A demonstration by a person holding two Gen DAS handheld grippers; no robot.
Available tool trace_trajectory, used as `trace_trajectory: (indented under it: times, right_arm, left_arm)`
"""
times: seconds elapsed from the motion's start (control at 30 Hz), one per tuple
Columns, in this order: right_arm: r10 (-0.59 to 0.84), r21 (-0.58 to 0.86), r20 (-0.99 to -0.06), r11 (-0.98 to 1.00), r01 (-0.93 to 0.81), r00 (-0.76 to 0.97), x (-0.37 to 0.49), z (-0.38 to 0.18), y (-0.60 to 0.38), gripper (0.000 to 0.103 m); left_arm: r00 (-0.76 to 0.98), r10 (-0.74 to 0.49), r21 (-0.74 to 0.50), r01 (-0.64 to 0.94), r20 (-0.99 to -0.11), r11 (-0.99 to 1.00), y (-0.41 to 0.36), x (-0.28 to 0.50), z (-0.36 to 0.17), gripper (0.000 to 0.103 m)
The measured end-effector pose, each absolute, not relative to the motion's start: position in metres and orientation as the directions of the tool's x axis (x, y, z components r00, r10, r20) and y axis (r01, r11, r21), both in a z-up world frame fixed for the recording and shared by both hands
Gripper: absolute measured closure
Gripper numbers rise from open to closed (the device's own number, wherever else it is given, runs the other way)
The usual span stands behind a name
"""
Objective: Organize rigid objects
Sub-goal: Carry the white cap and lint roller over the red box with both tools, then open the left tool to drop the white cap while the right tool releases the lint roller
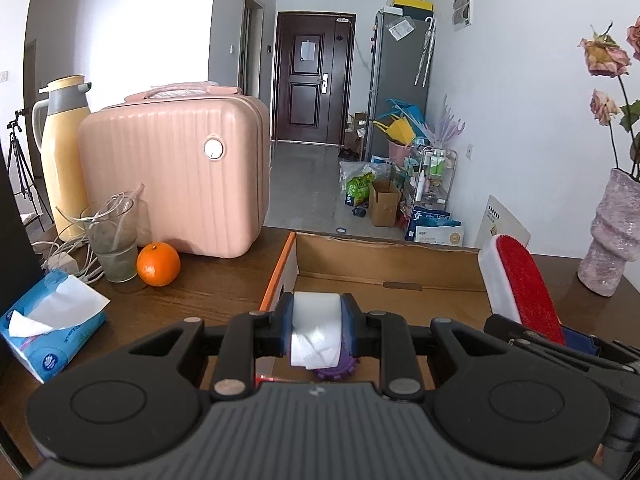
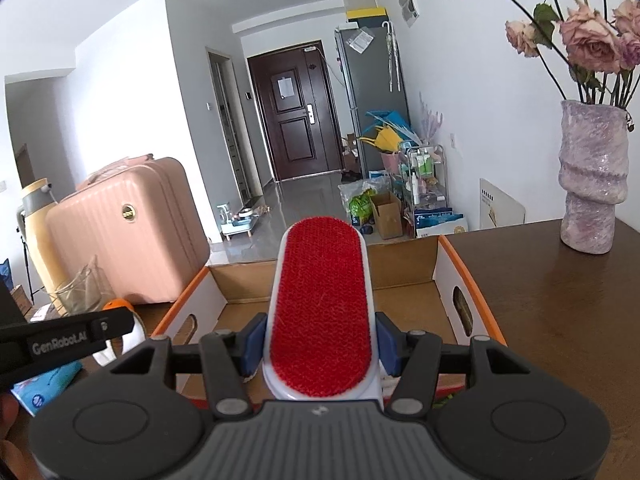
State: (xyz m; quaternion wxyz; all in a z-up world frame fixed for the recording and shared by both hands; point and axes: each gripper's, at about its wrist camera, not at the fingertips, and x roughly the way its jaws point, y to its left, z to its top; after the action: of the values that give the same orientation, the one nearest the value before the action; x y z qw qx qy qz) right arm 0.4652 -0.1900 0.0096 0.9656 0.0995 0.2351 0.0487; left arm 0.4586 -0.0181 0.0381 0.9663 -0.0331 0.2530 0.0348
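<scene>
A: Take the cardboard box (image 1: 384, 276) as the landmark. What does each tool have?

B: The left tool (image 1: 317, 326) is clamped tight on a white roll (image 1: 316, 322), its blue pads pressing both sides. The roll hangs over the near left part of the box, just inside the orange-edged left wall. Below it something purple (image 1: 336, 372) shows, too little of it to name.

A: And the other one?

B: The right tool (image 2: 320, 346) is partly closed on a lint brush (image 2: 320, 312), white-bodied with a red pad facing up. The jaws grip its sides near the handle end, and the brush points out over the middle of the box toward its far wall. From the left wrist view the same brush (image 1: 516, 280) stands tilted over the box's right side.

A: What sits around the box on the counter (image 1: 208, 292)?

B: To the left of the box stands a pink case (image 1: 176, 172), upright, its corner near the box's far left corner. Farther left of the box are an orange (image 1: 158, 264), touching or just beside a glass (image 1: 114, 236) with cables in it, a yellow flask (image 1: 64, 152) behind, and a blue tissue pack (image 1: 52, 332) nearer the camera. To the right of the box, well apart, a pale purple vase (image 2: 590, 184) holds dried roses.

A: Is anything inside the box?

B: Its far floor is bare cardboard; the near part is hidden by the tools.
</scene>
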Motion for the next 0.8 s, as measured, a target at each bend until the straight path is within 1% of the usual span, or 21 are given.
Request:
trace_trajectory:
  times: [0.2, 0.8]
  right_arm:
    - [0.142, 0.222, -0.457, 0.974, -0.042, 0.878, 0.488, 0.008, -0.192, 0.048]
    - [0.154, 0.209, -0.552, 0.977, -0.042, 0.819, 0.551, -0.009, -0.186, 0.048]
  left_arm:
    - [0.861, 0.064, -0.037, -0.095, -0.504, 0.995, -0.019, 0.482, 0.034, 0.078]
    - [0.815, 0.089, 0.005, -0.105, -0.573, 0.994, -0.017, 0.544, 0.01, 0.078]
